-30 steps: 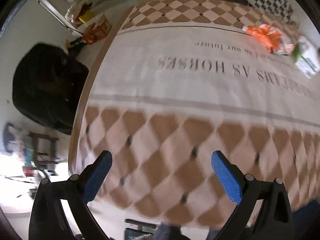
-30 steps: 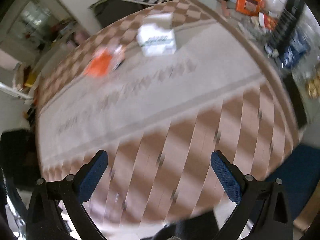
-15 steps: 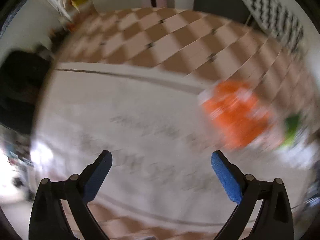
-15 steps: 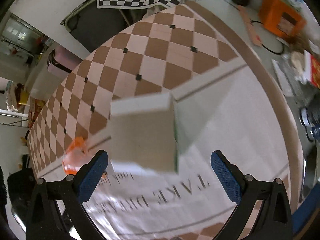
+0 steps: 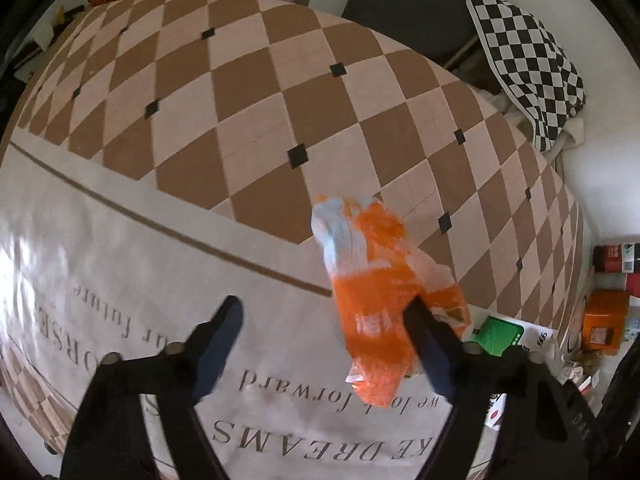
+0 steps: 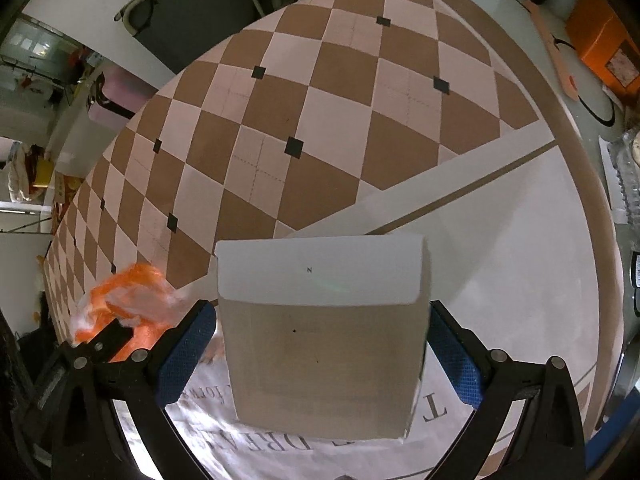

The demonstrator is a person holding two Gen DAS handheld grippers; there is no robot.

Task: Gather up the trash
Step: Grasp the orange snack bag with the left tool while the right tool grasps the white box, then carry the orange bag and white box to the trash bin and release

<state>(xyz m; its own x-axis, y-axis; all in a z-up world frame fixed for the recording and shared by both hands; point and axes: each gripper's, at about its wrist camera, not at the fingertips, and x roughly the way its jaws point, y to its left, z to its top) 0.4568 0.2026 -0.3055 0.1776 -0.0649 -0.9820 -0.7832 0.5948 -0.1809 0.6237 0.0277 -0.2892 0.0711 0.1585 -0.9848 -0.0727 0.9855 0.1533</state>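
Straddling the white box (image 6: pixel 322 336) on the tablecloth (image 6: pixel 500 264), right gripper (image 6: pixel 320 354) fingers apart, not clamped. Left gripper (image 5: pixel 326 346) open; orange wrapper (image 5: pixel 376 300) just left of the box, against one finger. Risk: thin carton crushing, wrapper slipping off-centre.

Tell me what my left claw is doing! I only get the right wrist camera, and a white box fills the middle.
Observer: Your left claw is wide open and grips nothing.
Kid: Is the orange bag near it?
Observer: Yes. The orange bag sits on the tablecloth between the fingers, close by the right one; I cannot tell if they touch.
Kid: Does my box look plain from over there too?
Observer: No. From the left wrist view, the box shows a green patch on its side.
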